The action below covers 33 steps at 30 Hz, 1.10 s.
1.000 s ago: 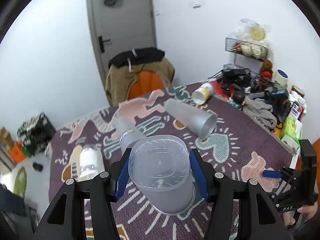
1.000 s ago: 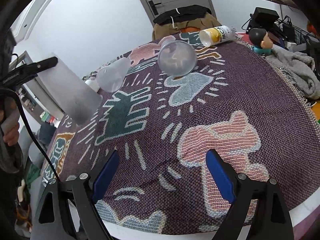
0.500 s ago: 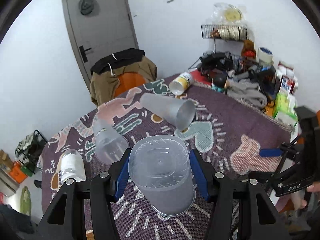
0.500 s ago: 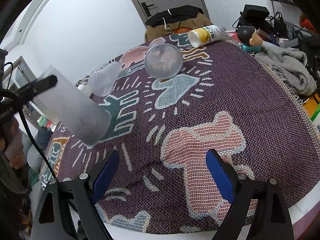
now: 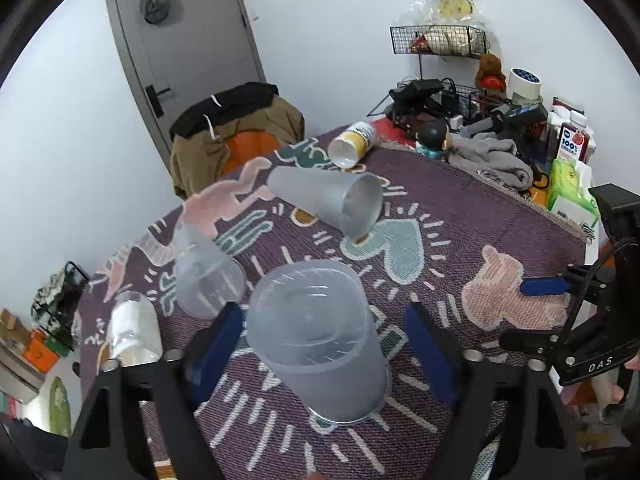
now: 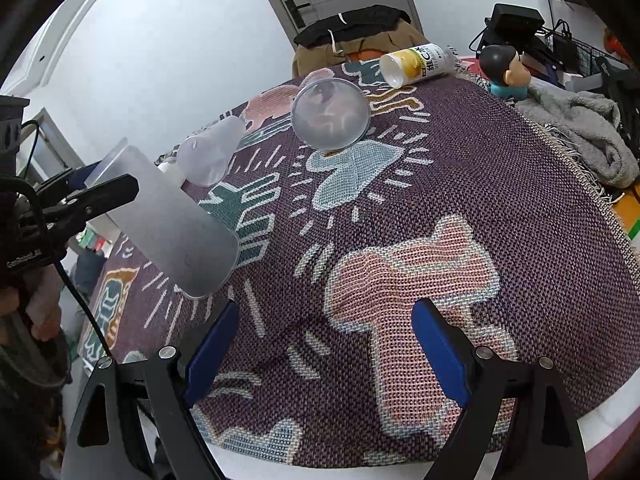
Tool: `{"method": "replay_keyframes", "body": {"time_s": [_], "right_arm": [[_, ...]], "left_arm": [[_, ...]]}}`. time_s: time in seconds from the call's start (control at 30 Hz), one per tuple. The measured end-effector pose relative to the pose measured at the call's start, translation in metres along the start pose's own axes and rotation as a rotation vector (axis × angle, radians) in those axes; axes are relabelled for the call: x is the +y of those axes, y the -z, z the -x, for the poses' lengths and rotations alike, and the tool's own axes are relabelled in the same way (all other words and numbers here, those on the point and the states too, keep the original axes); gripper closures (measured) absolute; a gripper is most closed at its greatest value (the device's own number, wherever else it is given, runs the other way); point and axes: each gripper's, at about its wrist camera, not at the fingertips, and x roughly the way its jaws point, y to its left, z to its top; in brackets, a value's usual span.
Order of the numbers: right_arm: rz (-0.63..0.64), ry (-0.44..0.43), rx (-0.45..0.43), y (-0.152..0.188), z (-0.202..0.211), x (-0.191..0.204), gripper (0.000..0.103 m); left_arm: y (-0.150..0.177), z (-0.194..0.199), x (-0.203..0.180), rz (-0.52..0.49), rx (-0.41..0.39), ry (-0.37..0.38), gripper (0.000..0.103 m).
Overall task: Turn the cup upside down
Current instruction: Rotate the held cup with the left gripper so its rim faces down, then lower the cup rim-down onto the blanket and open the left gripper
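A frosted plastic cup (image 5: 320, 336) stands upside down, rim on the patterned cloth, between the fingers of my left gripper (image 5: 320, 344). The jaws are spread and clear of the cup's sides. In the right wrist view the same cup (image 6: 176, 228) is at the left, with the left gripper's fingers (image 6: 100, 196) beside it. My right gripper (image 6: 324, 352) is open and empty above the cloth near the table's front edge.
A second frosted cup (image 5: 332, 200) lies on its side mid-table. A clear cup (image 5: 204, 272) and a bottle (image 5: 132, 328) lie at the left. A yellow can (image 5: 354, 144), a doll (image 5: 432, 140) and a grey cloth (image 5: 492, 160) sit at the back right.
The left gripper has lowered the cup rim-down onto the cloth and its jaws have opened off it. The right gripper has stayed open and hardly moved.
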Motion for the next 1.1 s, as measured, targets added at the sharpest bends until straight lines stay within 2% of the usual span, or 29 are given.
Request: {"method": "replay_keyframes", "body": {"time_s": [0.5,0.67,0.9,1.1], "right_arm": [[0.047,-0.015,-0.013,0.0,0.011,0.017,0.014],[0.078,-0.014,-0.026,-0.002,0.02,0.029,0.014],[0.131,-0.008,-0.059,-0.005,0.034,0.05,0.014],[0.172,-0.007,-0.076,-0.004,0.043,0.069,0.014]], "left_arm": [[0.007,0.036,0.031,0.092,-0.071,-0.017,0.011],[0.02,0.054,0.045,0.132,-0.104,-0.036,0.011],[0.043,0.093,0.062,0.204,-0.2,-0.089,0.011],[0.072,0.112,0.069,0.277,-0.245,-0.093,0.011]]}}
